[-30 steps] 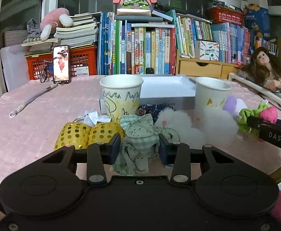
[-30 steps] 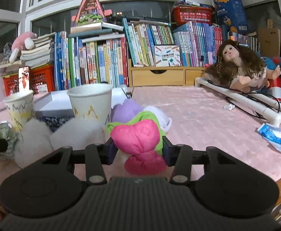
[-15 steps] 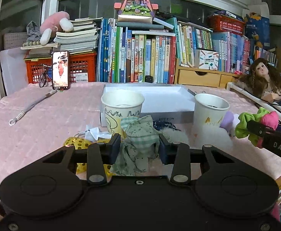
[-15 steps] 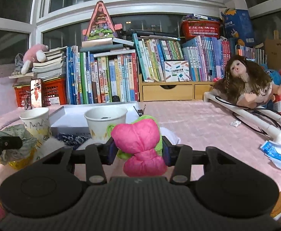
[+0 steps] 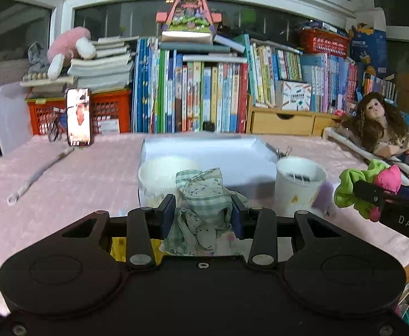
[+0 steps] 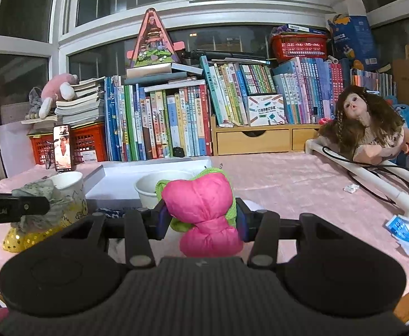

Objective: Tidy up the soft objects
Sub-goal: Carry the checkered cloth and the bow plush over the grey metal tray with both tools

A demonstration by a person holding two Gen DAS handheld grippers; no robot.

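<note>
Left gripper (image 5: 203, 214), lower centre of left wrist view, pinches a green-checked cloth scrunchie (image 5: 204, 196) btwn its blue pads; fabric bunches up above and droops below the fingers. Behind it, mid-frame, a blurred paper cup w/ scribble print (image 5: 162, 179) on the left and a second paper cup (image 5: 299, 187) on the right, both in front of a white tray (image 5: 204, 151) on the pink tablecloth (image 5: 64, 184). Yellow sequin bit (image 5: 120, 247) peeks out under the left finger.

Right gripper (image 6: 201, 219), lower centre of right wrist view, is clamped on a pink padded bow (image 6: 201, 210) w/ a green scrunchie (image 6: 232, 210) squeezed in alongside it; bow's lower lobe hangs below the pads. Same bundle shows at right edge of left wrist view, held off the table. Left edge of right wrist view: the other gripper's finger w/ the checked scrunchie, in front of the scribble cup, gold sequin scrunchie (image 6: 25, 239) lying on the cloth beneath.

Background, upper half of both views: row of books (image 6: 162, 123), red crate (image 6: 86, 145), phone (image 6: 62, 147) propped upright. Doll (image 6: 366, 128) lies at right.
</note>
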